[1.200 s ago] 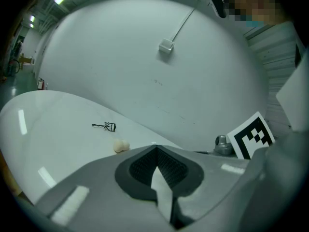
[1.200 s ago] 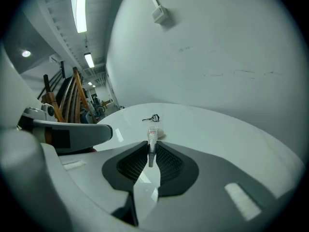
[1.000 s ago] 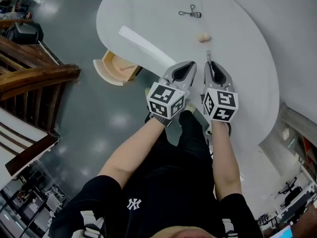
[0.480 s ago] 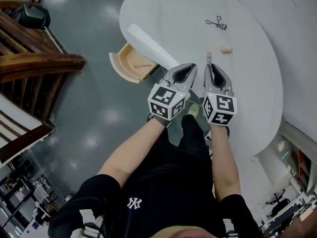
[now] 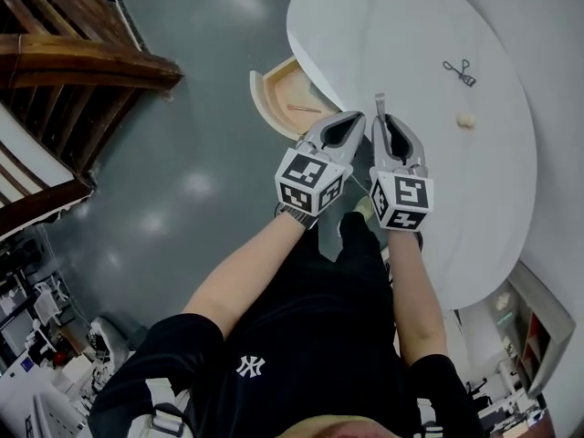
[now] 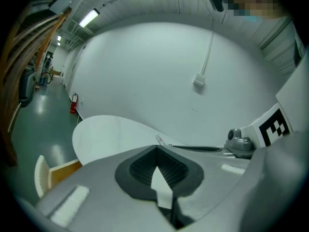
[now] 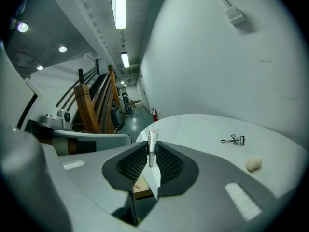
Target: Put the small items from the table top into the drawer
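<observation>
My right gripper [image 5: 381, 119] is shut on a small silver tube [image 5: 380, 105], which sticks up from between its jaws [image 7: 152, 144]. It hangs over the white table's [image 5: 411, 26] near-left edge. Just to its left, my left gripper [image 5: 350, 119] is shut with nothing in it [image 6: 157, 151]. The wooden drawer [image 5: 276, 88] stands open left of both grippers, with a thin stick-like item [image 5: 304, 109] lying in it. A black eyelash curler [image 5: 459, 71] [image 7: 234, 140] and a small beige ball [image 5: 465, 119] [image 7: 253, 164] lie on the table to the right.
A wooden staircase [image 5: 82, 62] rises at the upper left over a grey glossy floor [image 5: 182, 190]. A white wall runs behind the table [image 6: 159, 76]. Shelving and clutter sit at the lower right [image 5: 520, 327] and lower left.
Both grippers, still shut and side by side, have shifted left along the table to beside the open drawer. The curler and the ball now lie farther off to the right.
</observation>
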### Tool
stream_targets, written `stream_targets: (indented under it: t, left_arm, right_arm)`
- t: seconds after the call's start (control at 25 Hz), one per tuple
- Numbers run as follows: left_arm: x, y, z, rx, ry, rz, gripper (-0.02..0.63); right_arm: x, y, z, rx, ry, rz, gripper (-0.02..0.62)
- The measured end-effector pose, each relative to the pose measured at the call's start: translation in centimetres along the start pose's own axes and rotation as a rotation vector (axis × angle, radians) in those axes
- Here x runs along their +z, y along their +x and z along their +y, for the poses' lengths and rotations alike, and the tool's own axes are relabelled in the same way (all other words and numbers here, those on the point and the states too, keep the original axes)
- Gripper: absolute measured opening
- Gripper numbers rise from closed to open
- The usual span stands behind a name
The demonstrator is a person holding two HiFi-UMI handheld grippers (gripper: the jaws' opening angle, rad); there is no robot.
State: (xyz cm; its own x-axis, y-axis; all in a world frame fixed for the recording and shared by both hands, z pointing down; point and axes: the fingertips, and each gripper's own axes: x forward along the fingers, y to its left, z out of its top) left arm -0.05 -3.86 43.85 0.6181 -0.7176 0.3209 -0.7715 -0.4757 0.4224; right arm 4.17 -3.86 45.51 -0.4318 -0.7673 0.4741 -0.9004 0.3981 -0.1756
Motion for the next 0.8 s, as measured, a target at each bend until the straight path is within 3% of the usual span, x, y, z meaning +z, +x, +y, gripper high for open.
stream_targets:
  t: [0.4,0.8]
  left_arm:
    - [0.3,-5.5,10.4,0.168,-0.063,-0.043,0.001]
    - [-1.4,-8.1,18.0,0.251,-0.125,-0.05,0.0]
  right_arm:
    - [-0.7,7.1,10.2,0.2,-0.071,0.039,0.081]
    - [-5.9,13.4,14.5,0.246,-0.136,0.159,0.081]
